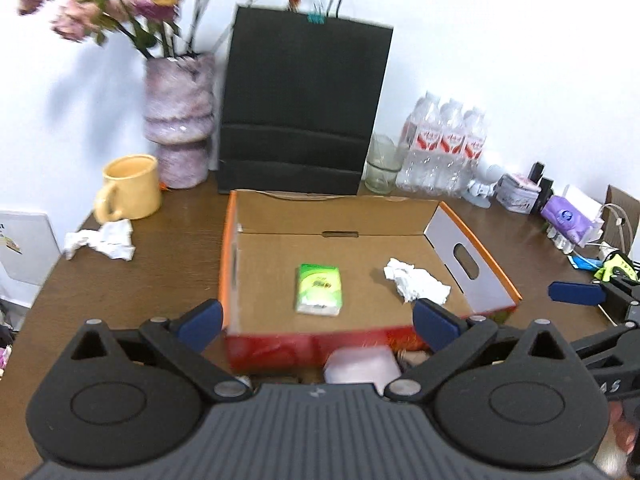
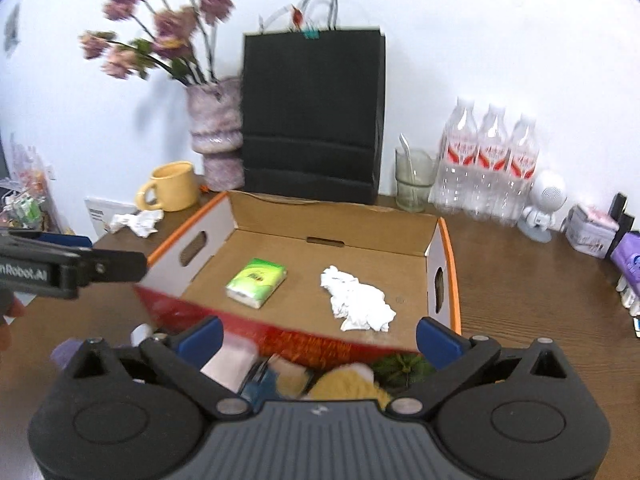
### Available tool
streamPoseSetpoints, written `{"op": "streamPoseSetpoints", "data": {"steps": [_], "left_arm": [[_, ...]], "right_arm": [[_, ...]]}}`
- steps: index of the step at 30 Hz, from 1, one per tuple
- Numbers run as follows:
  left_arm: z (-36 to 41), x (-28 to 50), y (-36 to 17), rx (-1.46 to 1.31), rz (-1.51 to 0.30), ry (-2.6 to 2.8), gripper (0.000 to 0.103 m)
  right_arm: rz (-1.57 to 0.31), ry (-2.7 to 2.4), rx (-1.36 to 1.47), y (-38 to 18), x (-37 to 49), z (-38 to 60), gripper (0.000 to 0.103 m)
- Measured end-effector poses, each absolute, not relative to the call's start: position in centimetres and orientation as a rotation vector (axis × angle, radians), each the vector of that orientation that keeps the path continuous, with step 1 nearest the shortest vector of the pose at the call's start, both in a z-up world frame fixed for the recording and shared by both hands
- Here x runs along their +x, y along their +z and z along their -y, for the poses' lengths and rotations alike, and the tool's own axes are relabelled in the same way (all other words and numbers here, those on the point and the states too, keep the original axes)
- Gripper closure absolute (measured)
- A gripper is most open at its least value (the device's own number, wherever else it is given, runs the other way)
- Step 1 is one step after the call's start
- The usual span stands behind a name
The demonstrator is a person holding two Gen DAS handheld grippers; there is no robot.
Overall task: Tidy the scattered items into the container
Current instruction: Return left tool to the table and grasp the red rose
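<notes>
Tidy partway: two items in, several still out.

Cardboard box (image 1: 452,236) ahead of both grippers holds a green tissue pack (image 1: 319,289) and a crumpled paper (image 1: 416,285). Another crumpled wad (image 1: 102,242) lies far-left of left gripper (image 1: 318,318), by the yellow mug (image 1: 130,187). Blurred items, probably toys, sit just under right gripper (image 2: 318,338). Both grippers spread wide, empty.
</notes>
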State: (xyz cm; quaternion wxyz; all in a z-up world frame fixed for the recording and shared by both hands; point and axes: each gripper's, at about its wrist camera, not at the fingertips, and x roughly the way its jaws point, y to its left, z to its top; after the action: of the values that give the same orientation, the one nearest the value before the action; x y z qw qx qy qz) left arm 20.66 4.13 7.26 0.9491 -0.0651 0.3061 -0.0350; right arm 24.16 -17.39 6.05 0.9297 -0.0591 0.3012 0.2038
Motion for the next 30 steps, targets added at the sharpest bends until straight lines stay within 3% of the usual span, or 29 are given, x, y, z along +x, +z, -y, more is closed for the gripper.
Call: {"op": "streamPoseSetpoints", "data": {"steps": [13,22,30], "left_arm": [[-7.4,10.1,1.7,-0.161,-0.559,0.005,0.000],[-7.2,8.1,-2.7,-0.183,-0.618,0.014,0.000],[-6.7,8.6,-3.3,-0.145,-0.631,0.030,0.000]], "right_arm": [[-0.561,0.449,-0.094,1.0,14.5,18.1,0.000],[-0.565,0.458,-0.080,-2.7,12.3,16.5,0.000],[-0.570,0.461,-0.092,-3.5,12.5,15.1,0.000]]}}
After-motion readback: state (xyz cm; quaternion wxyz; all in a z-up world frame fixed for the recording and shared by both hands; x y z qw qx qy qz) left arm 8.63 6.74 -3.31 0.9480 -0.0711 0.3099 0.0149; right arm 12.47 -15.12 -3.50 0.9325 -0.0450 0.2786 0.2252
